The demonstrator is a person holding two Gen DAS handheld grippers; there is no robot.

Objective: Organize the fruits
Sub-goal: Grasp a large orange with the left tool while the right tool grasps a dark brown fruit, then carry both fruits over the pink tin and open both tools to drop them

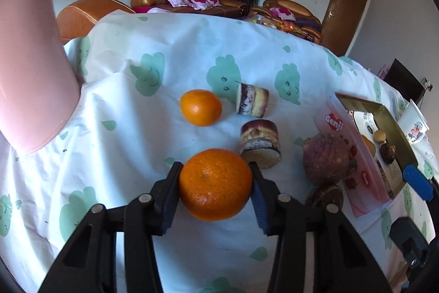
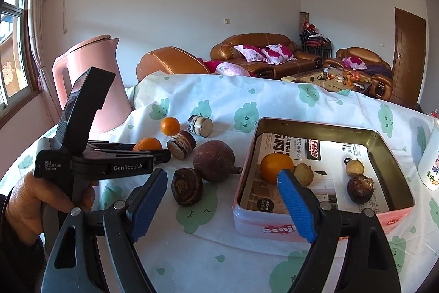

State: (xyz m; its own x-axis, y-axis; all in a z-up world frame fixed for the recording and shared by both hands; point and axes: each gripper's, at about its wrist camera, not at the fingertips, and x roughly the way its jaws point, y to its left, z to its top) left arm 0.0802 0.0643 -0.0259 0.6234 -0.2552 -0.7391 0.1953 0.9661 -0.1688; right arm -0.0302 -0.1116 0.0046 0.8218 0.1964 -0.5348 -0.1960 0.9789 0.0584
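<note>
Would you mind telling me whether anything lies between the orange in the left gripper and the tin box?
Yes. The left gripper is closed on the orange. Between it and the tin box lie a large purple root and a smaller dark one; lifting over them looks feasible.

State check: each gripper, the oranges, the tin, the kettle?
left gripper: shut on near orange
right gripper: open, empty, beside the tin
far orange: loose on the cloth
tin: open, no lid, holds one orange and small round items
pink kettle: upright, lid down
</note>
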